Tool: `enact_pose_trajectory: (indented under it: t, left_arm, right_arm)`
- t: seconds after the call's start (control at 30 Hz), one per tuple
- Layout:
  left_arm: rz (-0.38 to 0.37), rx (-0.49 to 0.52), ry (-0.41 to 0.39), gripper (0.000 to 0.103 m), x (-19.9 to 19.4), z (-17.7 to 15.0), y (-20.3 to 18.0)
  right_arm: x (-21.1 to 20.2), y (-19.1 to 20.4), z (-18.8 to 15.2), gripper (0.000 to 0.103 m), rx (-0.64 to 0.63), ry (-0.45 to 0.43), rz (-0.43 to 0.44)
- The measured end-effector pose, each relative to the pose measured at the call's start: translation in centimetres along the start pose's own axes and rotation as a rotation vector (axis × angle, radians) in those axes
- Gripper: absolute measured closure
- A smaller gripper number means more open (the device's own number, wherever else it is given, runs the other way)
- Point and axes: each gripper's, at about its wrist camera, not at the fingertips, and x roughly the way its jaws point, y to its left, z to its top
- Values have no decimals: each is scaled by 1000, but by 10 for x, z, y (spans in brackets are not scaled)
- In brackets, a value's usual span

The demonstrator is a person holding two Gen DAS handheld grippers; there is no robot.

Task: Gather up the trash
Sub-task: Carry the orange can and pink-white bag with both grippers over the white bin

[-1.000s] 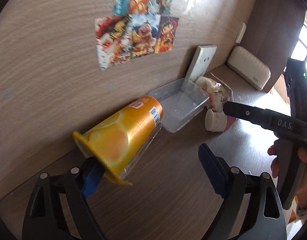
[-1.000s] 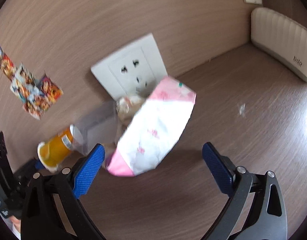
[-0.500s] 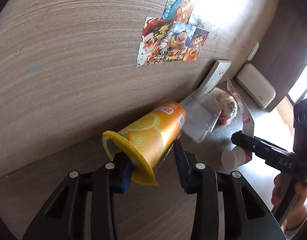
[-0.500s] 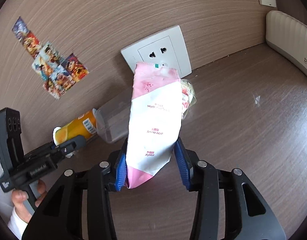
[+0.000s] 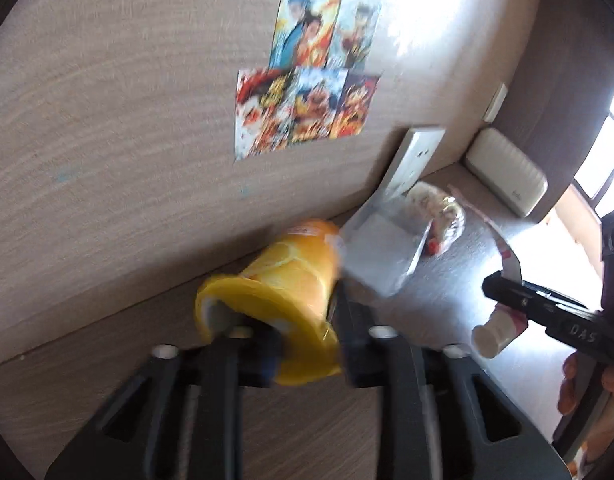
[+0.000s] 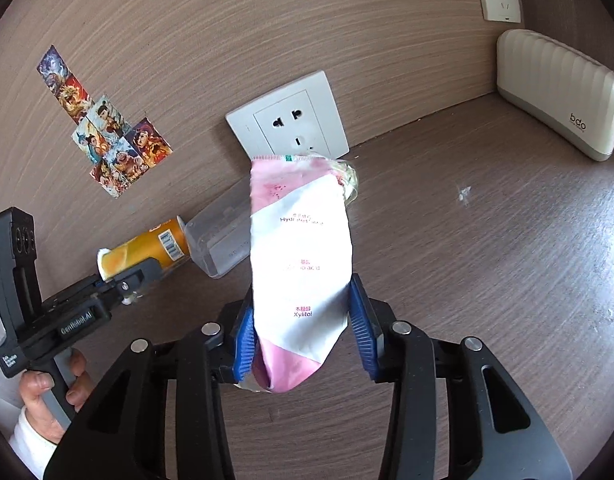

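Brown wood-grain desk (image 6: 487, 264). My left gripper (image 5: 303, 344) is clamped on the orange cup (image 5: 283, 280); only the right view shows my right gripper (image 6: 303, 332) pinching the pink-white pouch (image 6: 299, 264).

You face a brown wood-grain wall (image 6: 267, 32) carrying colourful cartoon stickers (image 6: 107, 140) and a white socket plate (image 6: 291, 120); daylight floods the dark wooden table (image 6: 487, 240).

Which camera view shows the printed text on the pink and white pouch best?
The right wrist view. There the pink and white pouch faces the camera, sharp, between the jaws of the right gripper, and words such as "Xylitol" can be read. The left wrist view shows only its thin edge, blurred, with no text readable.
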Motion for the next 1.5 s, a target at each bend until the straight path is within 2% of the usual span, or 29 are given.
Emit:
enact_pose_trajectory:
  t: [0.1,0.4,0.57,0.7,0.9,1.13,1.33,1.5]
  left_arm:
    - [7,26,-6,84,-7,4,-8]
    - [-32,132,-23,84,-56,4,-57]
    - [-99,216,-3,84,-68,-9,-101]
    - [-185,273,36,83,-58,-25,-146]
    - [-330,388,110,83,-40,-56,-231]
    - [-491,524,182,83,-29,-107,-341]
    - [-591,609,262,83,-20,-160,-420]
    - [-630,646,322,83,-3,-210,-469]
  right_arm:
    - [-3,2,2,60,19,-17,21]
    - [-61,-14,-6,60,32,-75,41]
    - [-97,-27,-19,60,36,-101,-1]
    - [-126,-53,-35,60,76,-101,-56]
    - [-177,-101,-74,60,163,-109,-156]
    - [-248,-169,-140,60,281,-100,-304]
    - [-293,-219,-196,60,380,-71,-403]
    - [-310,-260,-243,60,451,-36,-439]
